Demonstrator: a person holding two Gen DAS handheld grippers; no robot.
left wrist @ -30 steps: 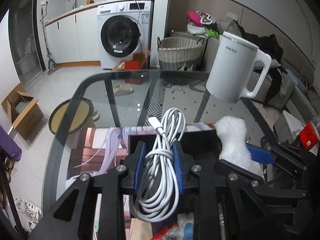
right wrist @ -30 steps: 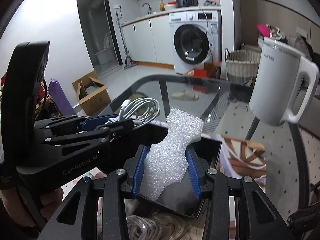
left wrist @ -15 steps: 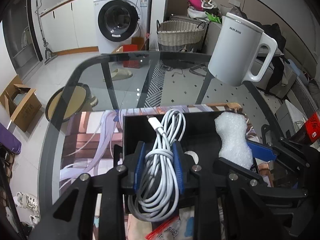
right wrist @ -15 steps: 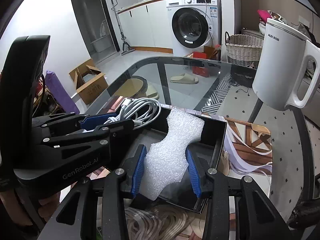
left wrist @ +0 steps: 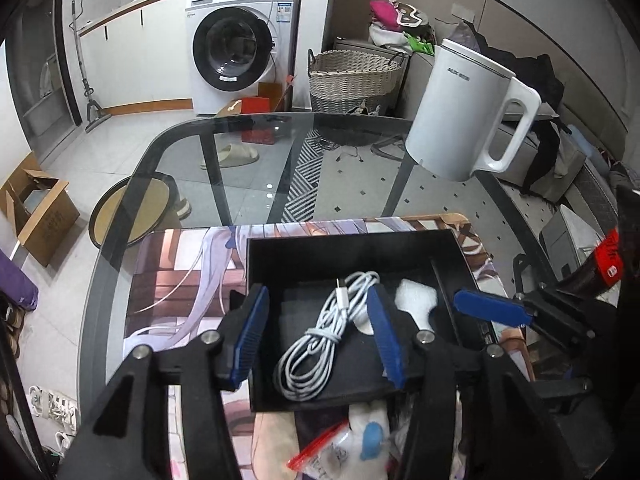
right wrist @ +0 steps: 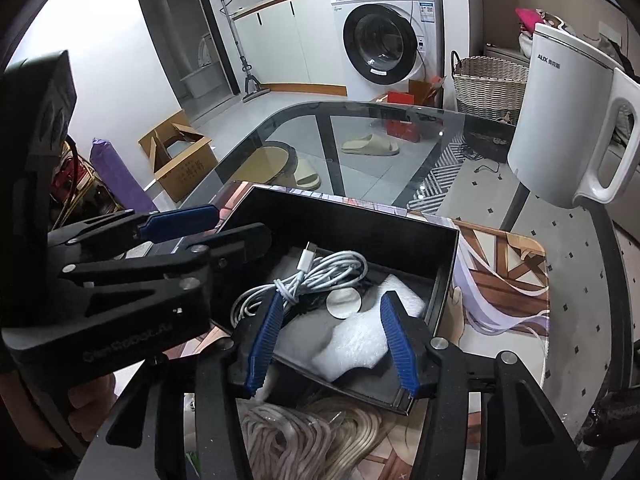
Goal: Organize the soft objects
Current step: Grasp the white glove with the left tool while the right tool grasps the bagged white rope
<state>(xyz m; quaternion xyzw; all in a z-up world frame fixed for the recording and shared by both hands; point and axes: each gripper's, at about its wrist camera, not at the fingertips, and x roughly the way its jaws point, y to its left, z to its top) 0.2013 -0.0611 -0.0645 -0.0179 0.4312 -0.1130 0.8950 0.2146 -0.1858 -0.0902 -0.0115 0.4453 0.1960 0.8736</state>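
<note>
A coiled white cable (left wrist: 320,344) lies in the black box (left wrist: 352,242) on the printed mat; it also shows in the right wrist view (right wrist: 304,280). A white foam piece (right wrist: 360,336) lies in the same box (right wrist: 448,280) to the cable's right, partly hidden in the left wrist view (left wrist: 416,300). My left gripper (left wrist: 316,336) is open above the cable, its jaws either side of it. My right gripper (right wrist: 332,344) is open above the foam, apart from it.
A white kettle (left wrist: 468,108) stands on the glass table (left wrist: 192,140) beyond the box. A plastic bag (left wrist: 344,448) and a pale rope bundle (right wrist: 304,436) lie on the mat near the box's front. A red-labelled item (left wrist: 608,256) sits at the right.
Both grippers have opened and let go: the cable and the foam now lie in the black box. Both grippers have drawn back and up a little.
</note>
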